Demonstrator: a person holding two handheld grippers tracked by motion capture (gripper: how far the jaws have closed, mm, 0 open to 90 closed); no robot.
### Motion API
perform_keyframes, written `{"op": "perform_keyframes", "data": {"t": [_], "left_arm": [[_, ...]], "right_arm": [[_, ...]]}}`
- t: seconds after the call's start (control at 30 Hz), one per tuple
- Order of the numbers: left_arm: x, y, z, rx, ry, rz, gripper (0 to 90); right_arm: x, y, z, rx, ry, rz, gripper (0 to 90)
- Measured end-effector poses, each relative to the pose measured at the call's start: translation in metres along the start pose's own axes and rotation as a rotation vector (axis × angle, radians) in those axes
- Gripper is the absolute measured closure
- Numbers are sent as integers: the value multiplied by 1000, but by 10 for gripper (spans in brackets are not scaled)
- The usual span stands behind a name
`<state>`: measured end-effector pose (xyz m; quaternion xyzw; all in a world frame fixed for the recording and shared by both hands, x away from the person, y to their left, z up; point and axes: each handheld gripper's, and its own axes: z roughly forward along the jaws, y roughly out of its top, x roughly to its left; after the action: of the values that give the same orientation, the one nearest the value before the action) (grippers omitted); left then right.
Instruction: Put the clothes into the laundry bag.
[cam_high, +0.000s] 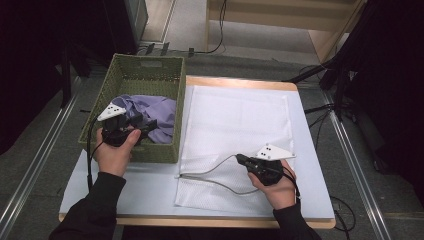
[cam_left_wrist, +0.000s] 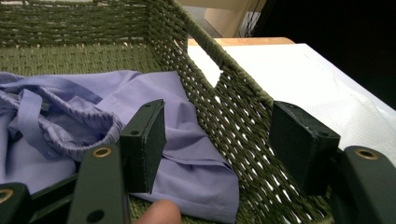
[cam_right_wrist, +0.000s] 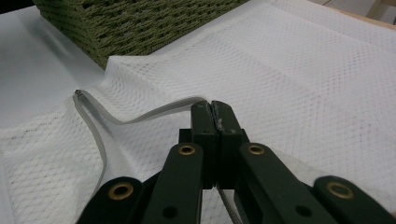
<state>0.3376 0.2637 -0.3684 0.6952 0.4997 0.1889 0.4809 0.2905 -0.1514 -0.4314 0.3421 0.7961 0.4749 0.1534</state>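
At a work table, a person is working to load a white mesh laundry bag (cam_high: 235, 145) from a green woven basket (cam_high: 145, 70) — and the job is looking barely begun. The right gripper (cam_high: 239, 158) is pinching the bag's upper edge, its jaws pressed fully together on the mesh beside the grey zipper (cam_right_wrist: 100, 116), which is curving open along the near side. The bag is lying flat on the table (cam_high: 150, 185), just right of the basket, with nothing yet seen inside it. The left gripper (cam_high: 152, 124) is reaching over the basket's right wall, jaws standing apart and gripping nothing — one pad is hovering above the purple garment (cam_left_wrist: 154, 121), the other is sitting outside the wall. The garment is lying crumpled on the basket floor, against that wall. Judging by this, the mouth is being held ready, while grasping the garment, lifting it out and sliding it into the bag are all still remaining.
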Motion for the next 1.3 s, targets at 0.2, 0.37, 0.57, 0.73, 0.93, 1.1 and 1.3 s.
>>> {"op": "perform_keyframes", "data": {"t": [0.2, 0.37, 0.57, 0.73, 0.93, 1.1, 1.3], "left_arm": [[5, 7, 2, 7, 13, -12, 363], [9, 13, 3, 17, 23, -19, 362], [13, 22, 3, 3, 22, -34, 362], [18, 31, 7, -5, 39, -18, 353], [28, 36, 15, 11, 32, -39, 331], [31, 40, 19, 25, 43, -52, 334], [38, 47, 21, 5, 70, -46, 315]], "right_arm": [[-1, 0, 0, 0, 0, 2, 900], [-1, -1, 0, 1, -1, 1, 900], [-1, -1, 0, 2, 0, -3, 900], [-1, -1, 1, 6, 1, -3, 900], [-2, -2, 1, 5, 0, -4, 900], [-1, -2, 1, 7, 1, -3, 900], [0, -2, 2, 9, 2, -7, 900]]}}
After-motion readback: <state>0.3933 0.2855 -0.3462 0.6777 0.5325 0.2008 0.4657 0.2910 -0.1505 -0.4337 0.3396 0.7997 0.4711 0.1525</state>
